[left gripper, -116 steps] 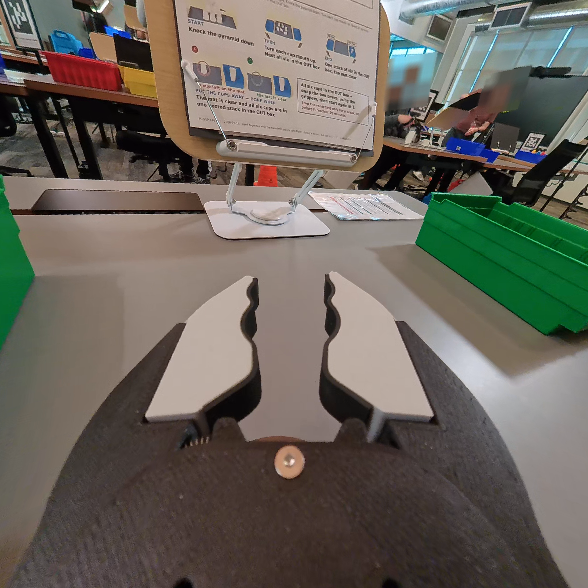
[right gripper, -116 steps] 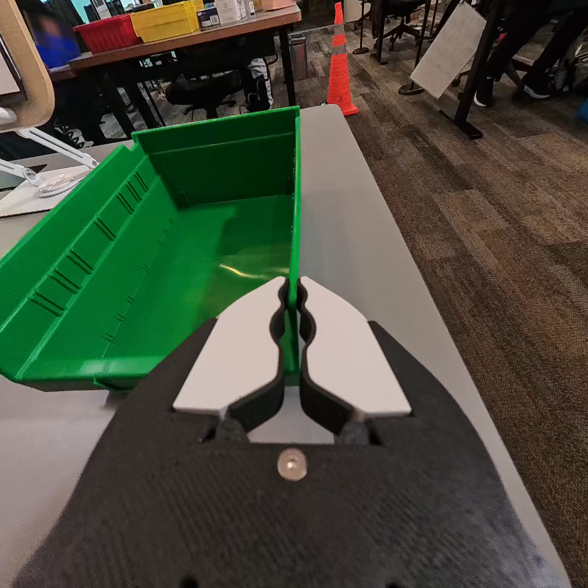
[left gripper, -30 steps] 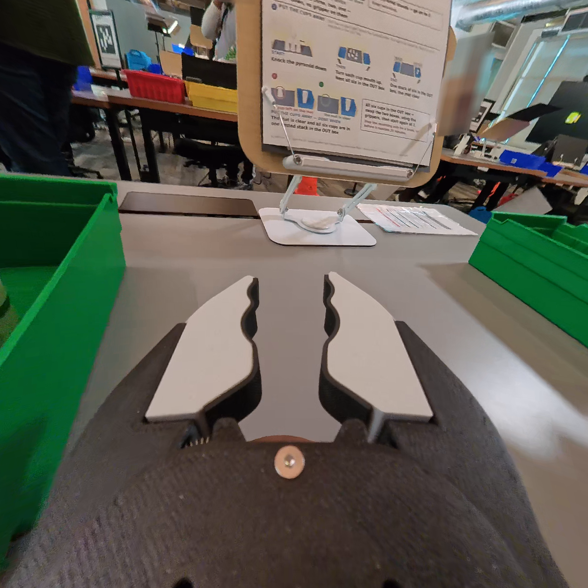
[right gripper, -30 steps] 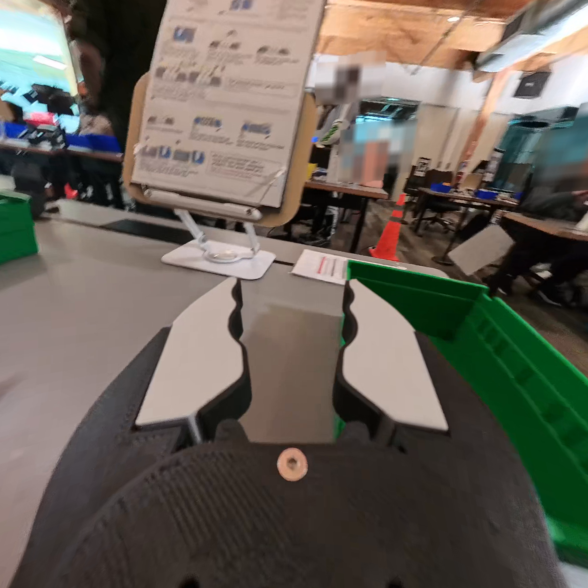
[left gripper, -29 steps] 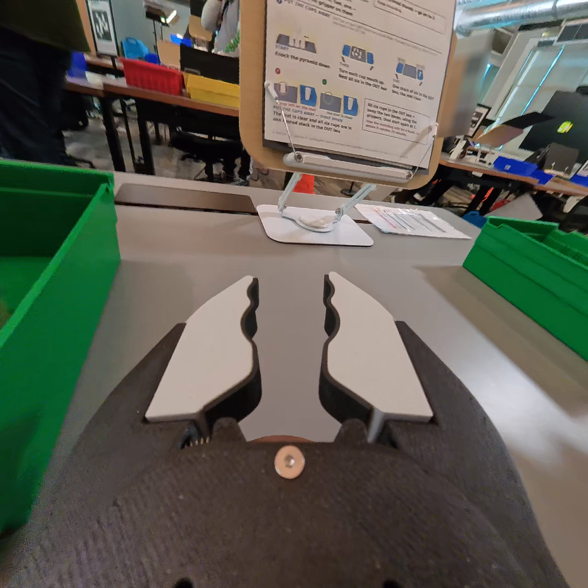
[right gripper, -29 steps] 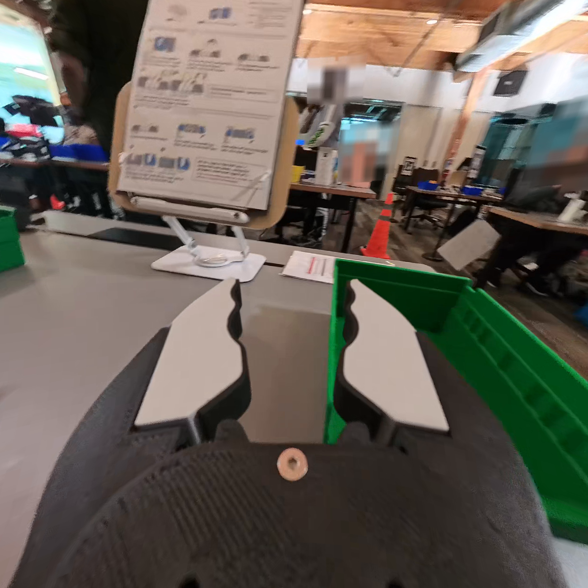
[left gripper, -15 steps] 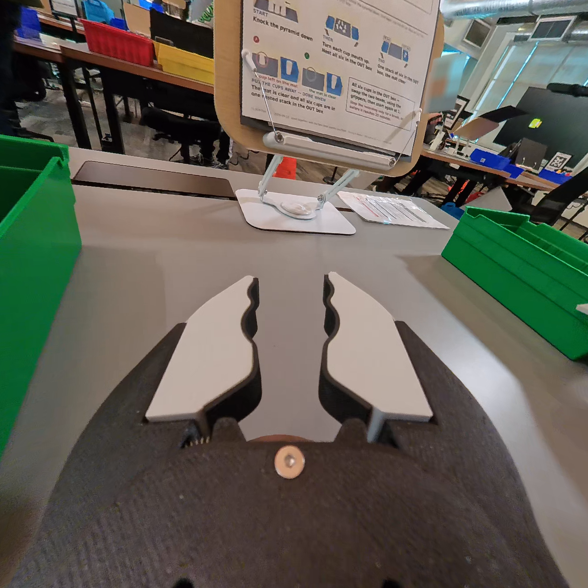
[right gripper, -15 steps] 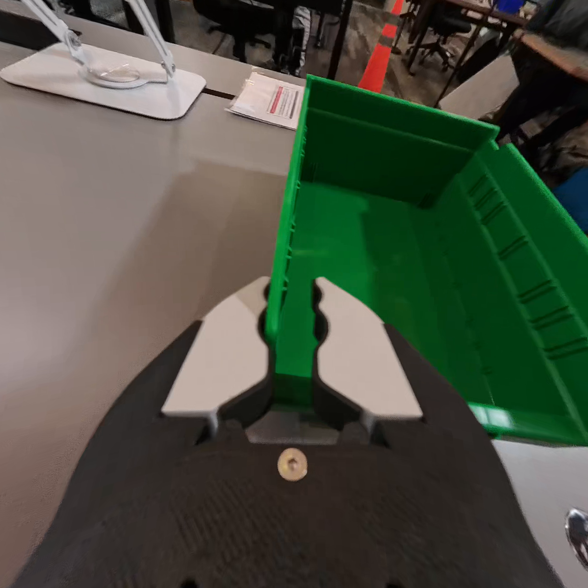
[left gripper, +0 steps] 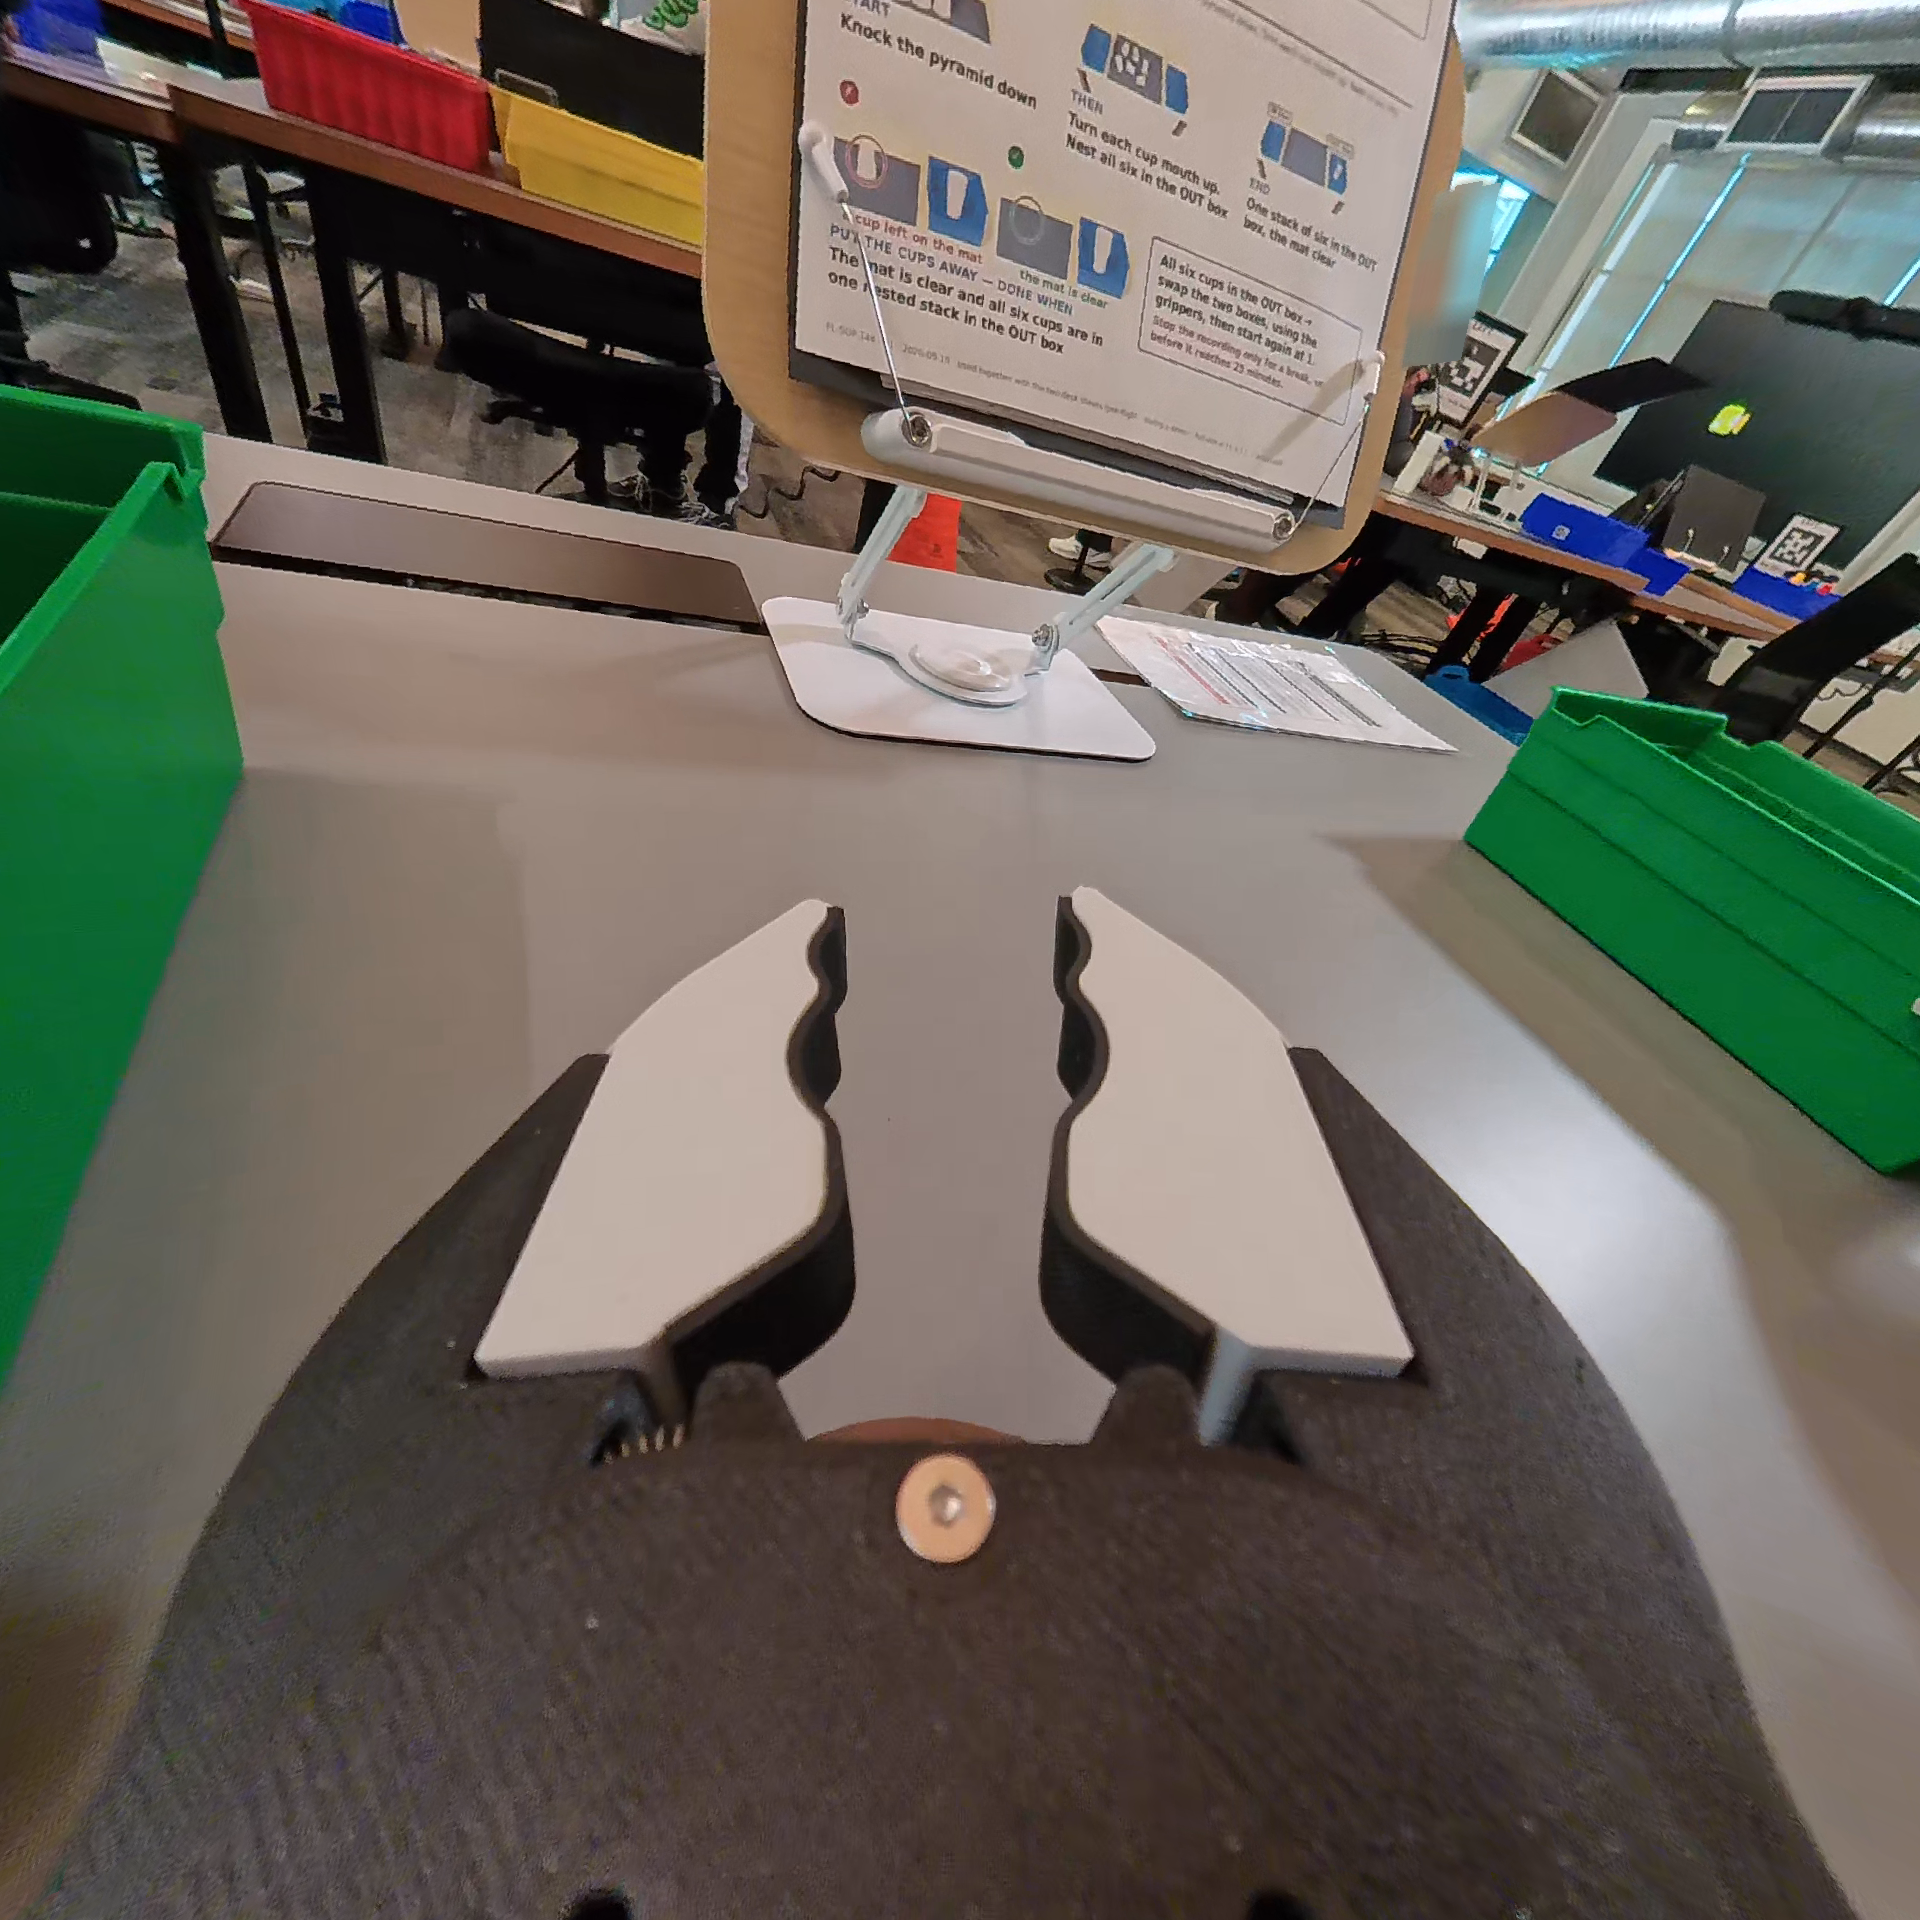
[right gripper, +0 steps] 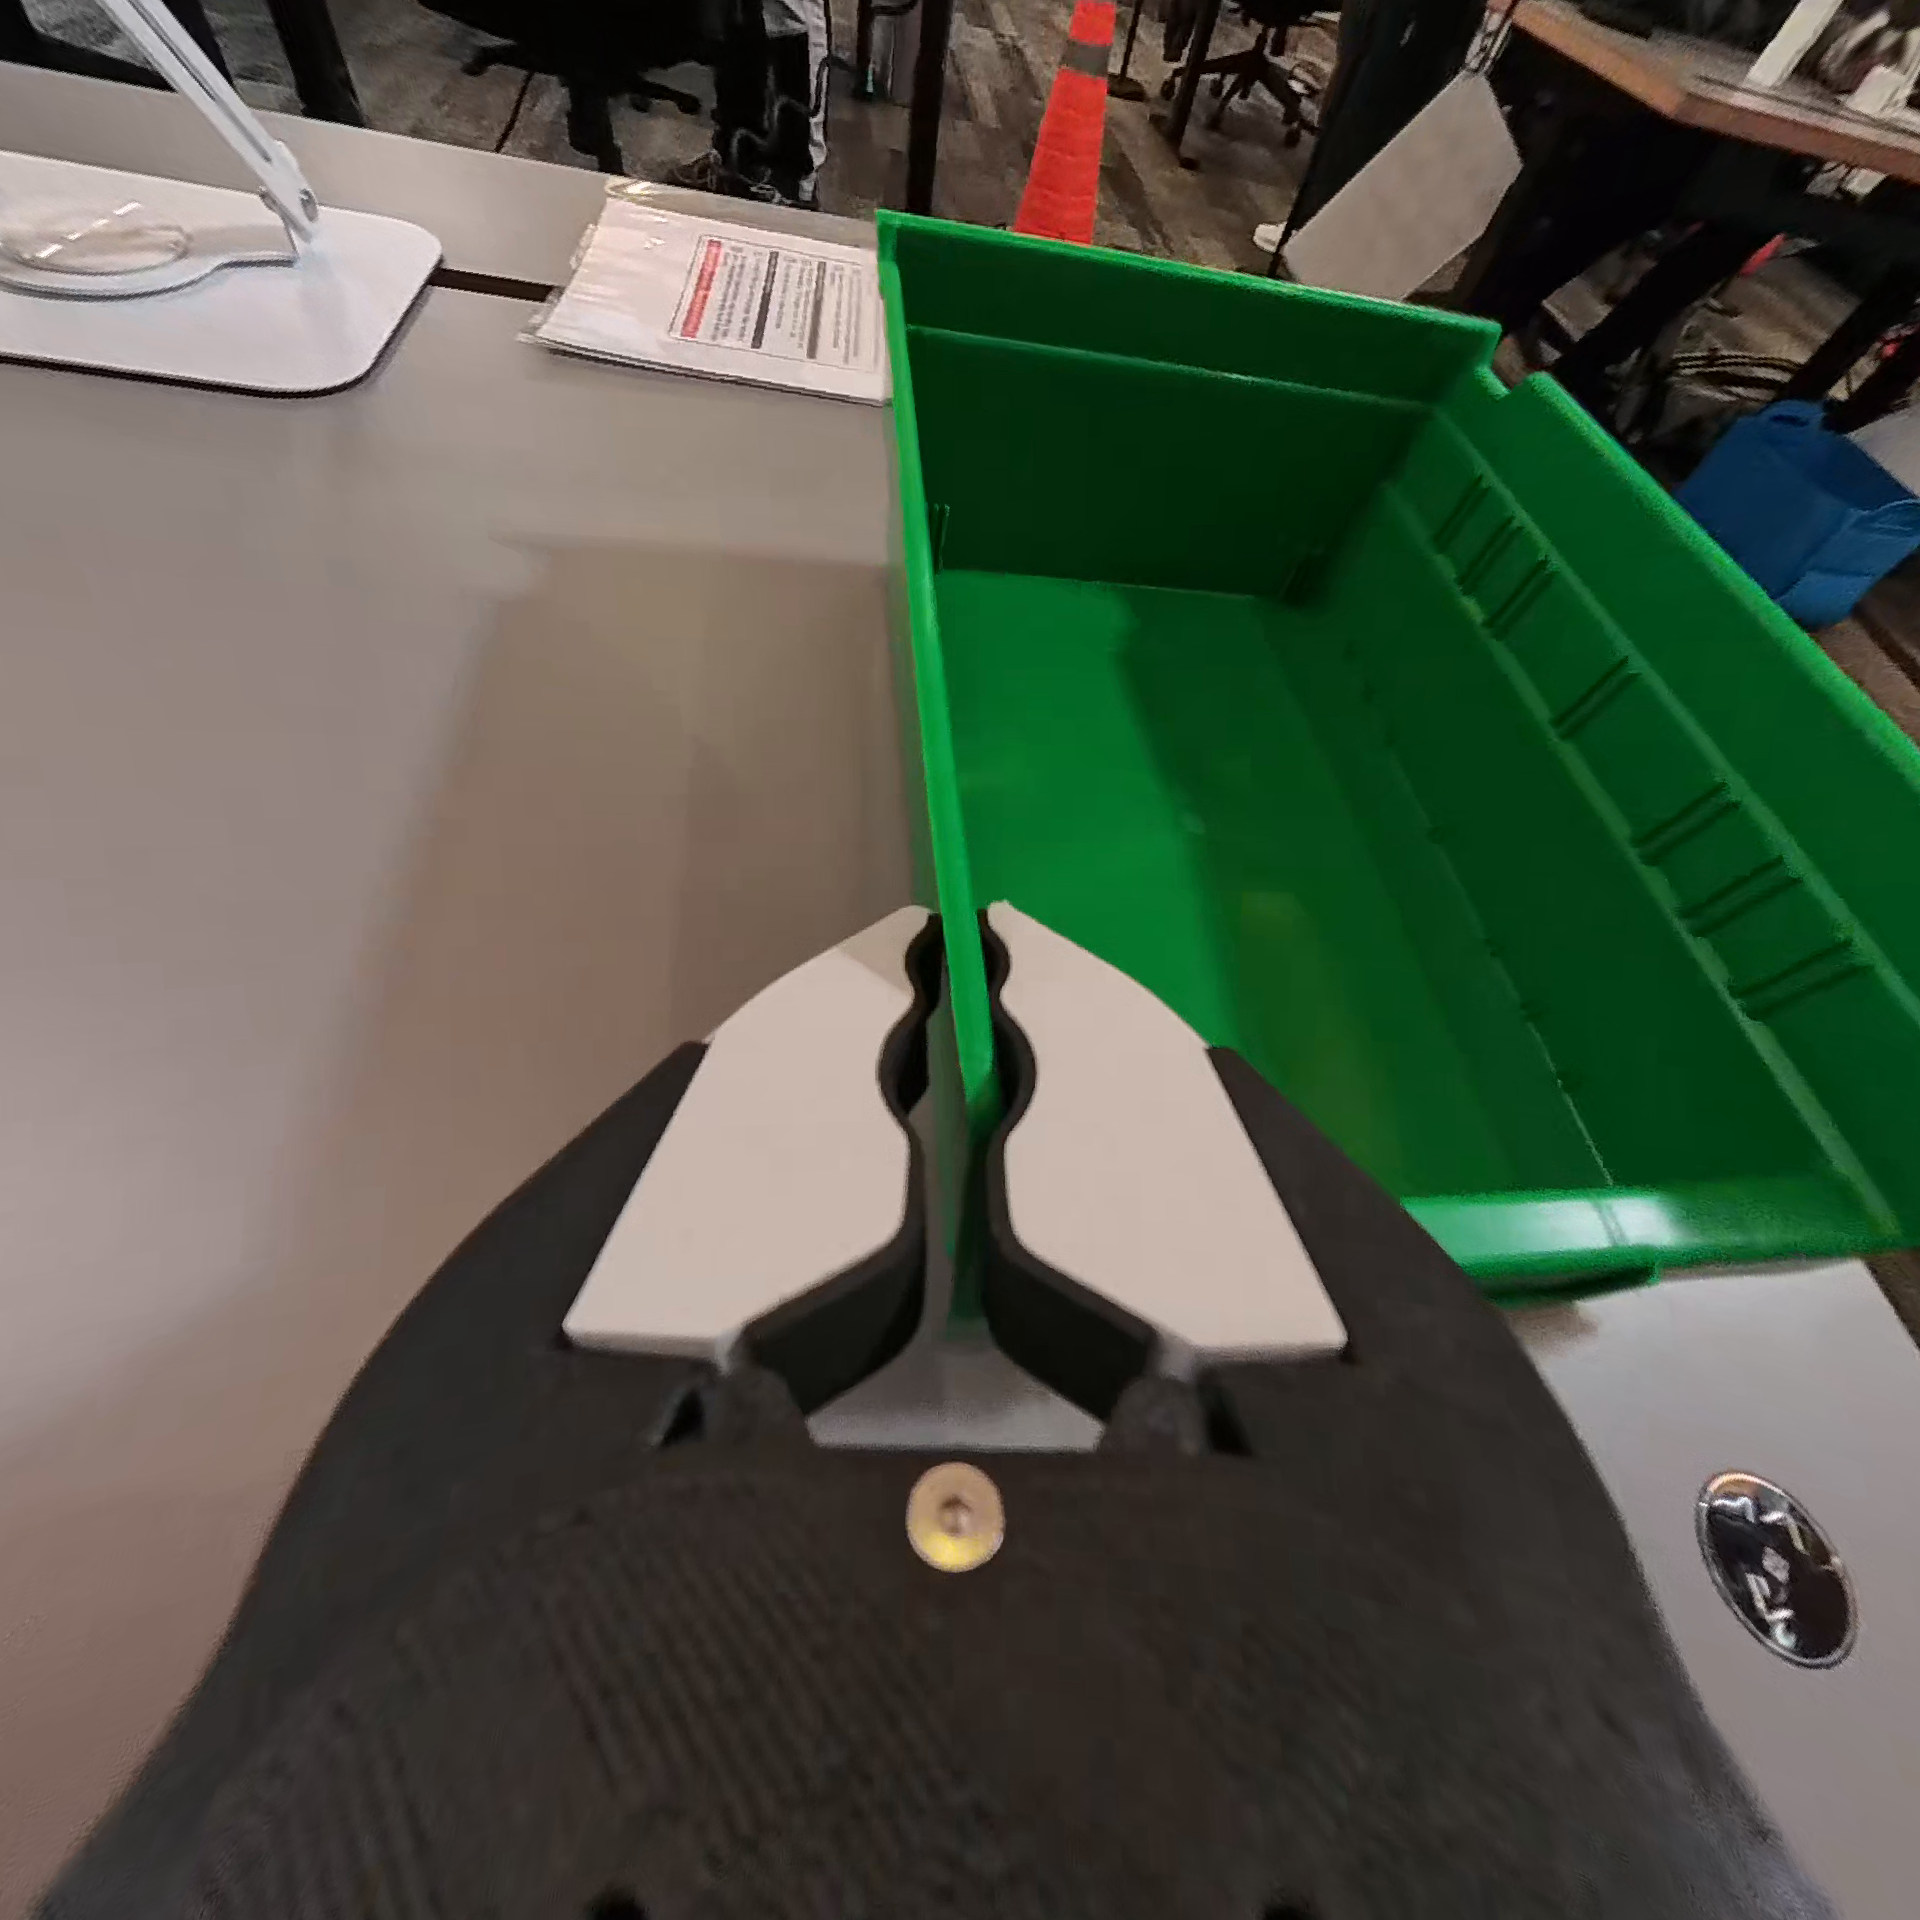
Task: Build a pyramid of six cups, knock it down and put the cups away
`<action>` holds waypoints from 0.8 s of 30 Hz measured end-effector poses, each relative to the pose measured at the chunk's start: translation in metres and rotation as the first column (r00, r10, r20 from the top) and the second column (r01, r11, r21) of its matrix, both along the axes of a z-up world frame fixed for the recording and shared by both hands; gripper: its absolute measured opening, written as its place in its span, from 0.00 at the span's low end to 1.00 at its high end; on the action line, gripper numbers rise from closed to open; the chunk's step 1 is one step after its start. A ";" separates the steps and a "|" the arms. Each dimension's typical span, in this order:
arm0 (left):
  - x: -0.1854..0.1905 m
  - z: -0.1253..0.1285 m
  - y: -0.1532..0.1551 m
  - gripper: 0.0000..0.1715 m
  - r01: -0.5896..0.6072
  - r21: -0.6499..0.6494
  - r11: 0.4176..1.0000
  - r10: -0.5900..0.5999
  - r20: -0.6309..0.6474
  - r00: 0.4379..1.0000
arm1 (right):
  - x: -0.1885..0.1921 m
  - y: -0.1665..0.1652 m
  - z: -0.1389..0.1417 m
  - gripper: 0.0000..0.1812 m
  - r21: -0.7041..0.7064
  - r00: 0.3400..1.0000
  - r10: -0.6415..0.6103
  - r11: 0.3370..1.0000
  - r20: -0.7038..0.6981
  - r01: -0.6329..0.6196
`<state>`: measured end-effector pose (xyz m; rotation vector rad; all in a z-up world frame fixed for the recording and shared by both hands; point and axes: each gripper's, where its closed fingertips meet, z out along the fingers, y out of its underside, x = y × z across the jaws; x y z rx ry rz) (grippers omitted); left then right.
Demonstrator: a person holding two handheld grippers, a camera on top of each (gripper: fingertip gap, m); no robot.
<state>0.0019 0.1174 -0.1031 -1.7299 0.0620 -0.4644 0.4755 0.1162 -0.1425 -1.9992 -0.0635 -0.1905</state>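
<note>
At the far left of the left wrist view, a green bin [left gripper: 99,831] stands on the grey table [left gripper: 520,883]; only its near wall and rim show, so its contents cannot be told. The left gripper [left gripper: 943,914] hovers low over bare table just right of this bin, its fingers spread with nothing but table surface between them — it holds nothing and touches nothing. This reads as an idle, ready posture.

Ahead of it, at the far middle of the table, a document stand [left gripper: 1070,260] rises on a white base plate [left gripper: 956,707] and carries a printed sheet tilted toward the operator's side, presumably so that it can be read from there. Just right of the base plate a flat printed card in a clear sleeve [left gripper: 1268,686] lies on the table.

At the right, a second green bin [right gripper: 1351,831] sits on the table with its long axis running near to far. It is empty: its floor and ribbed right wall are bare. The right gripper [right gripper: 961,914] is closed on the left wall of this bin at the near end, one finger outside the wall and one inside, so that the thin plastic is pinched between the pads. A grip on the wall gives a hold by which the whole bin could be dragged or lifted.

Near right of the bin, a round metal fitting [right gripper: 1777,1584] is set into the table. On the floor beyond the table's far edge stand an orange cone [right gripper: 1065,114] and a blue container [right gripper: 1808,509].
</note>
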 end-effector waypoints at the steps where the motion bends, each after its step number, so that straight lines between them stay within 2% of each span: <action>1: 0.000 0.000 0.000 0.23 0.000 0.000 1.000 0.000 0.001 1.000 | 0.001 0.000 0.000 0.03 0.001 1.000 0.001 1.000 0.006 -0.001; 14: 0.002 -0.001 0.000 0.23 0.005 -0.005 1.000 -0.005 0.003 1.000 | 0.002 0.000 0.001 0.04 0.012 1.000 0.002 1.000 0.008 -0.003; 16: 0.002 -0.001 0.000 0.23 0.006 -0.004 1.000 -0.006 -0.009 1.000 | -0.007 -0.001 0.008 0.20 0.046 0.999 0.049 0.998 -0.009 -0.049; 19: 0.005 -0.004 0.000 0.23 0.022 -0.014 1.000 -0.022 -0.038 0.999 | -0.021 -0.005 0.026 0.34 0.119 0.995 0.098 0.988 -0.003 -0.097; 24: 0.003 -0.006 0.000 0.26 0.002 -0.016 1.000 -0.003 -0.085 0.996 | -0.063 -0.016 0.063 0.38 0.277 0.975 0.209 0.935 0.070 -0.220</action>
